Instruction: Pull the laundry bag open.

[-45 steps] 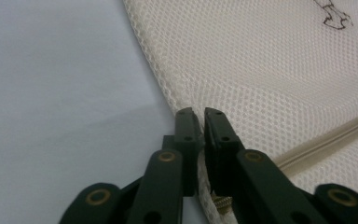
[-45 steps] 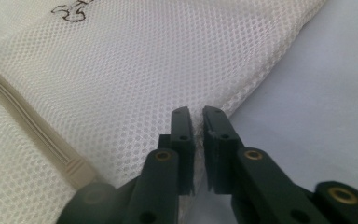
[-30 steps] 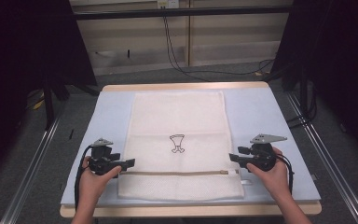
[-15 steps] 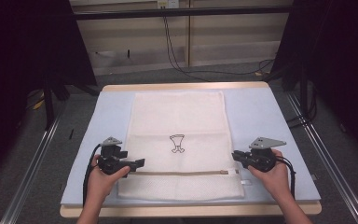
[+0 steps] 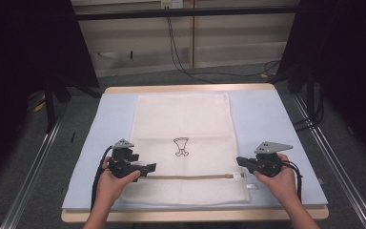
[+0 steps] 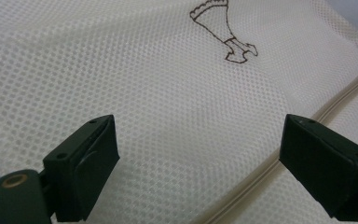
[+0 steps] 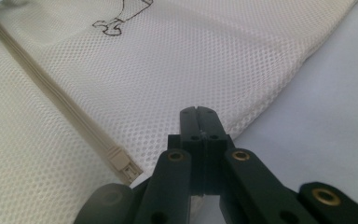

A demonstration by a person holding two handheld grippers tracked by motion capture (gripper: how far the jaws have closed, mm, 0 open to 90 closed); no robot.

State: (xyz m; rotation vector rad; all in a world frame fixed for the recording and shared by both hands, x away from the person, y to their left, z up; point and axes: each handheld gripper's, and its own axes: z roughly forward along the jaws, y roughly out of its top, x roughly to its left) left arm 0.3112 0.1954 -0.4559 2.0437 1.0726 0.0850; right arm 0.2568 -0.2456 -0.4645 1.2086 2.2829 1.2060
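Observation:
A cream mesh laundry bag (image 5: 181, 119) lies flat on the pale blue mat, with a dark embroidered figure (image 5: 181, 147) at its middle and a zipper (image 5: 190, 176) across its near end. My left gripper (image 5: 148, 167) hovers over the bag's left part just beyond the zipper (image 6: 261, 175); its jaws have just been opening and stand wide with only mesh (image 6: 144, 70) under them. My right gripper (image 7: 198, 114) sits at the bag's right edge (image 7: 261, 93), beside the zipper pull (image 7: 121, 163). Its jaws have just closed tight, and I see nothing between them.
The blue mat (image 5: 271, 119) covers a wooden table (image 5: 186, 88) and shows bare strips on both sides of the bag. Metal rails (image 5: 333, 157) run along the floor left and right. Cables (image 5: 181, 52) trail behind the table's far edge.
My left hand has slid right, from the bag's left edge onto the mesh. My right gripper's jaws have gone from apart to shut, in nearly the same place.

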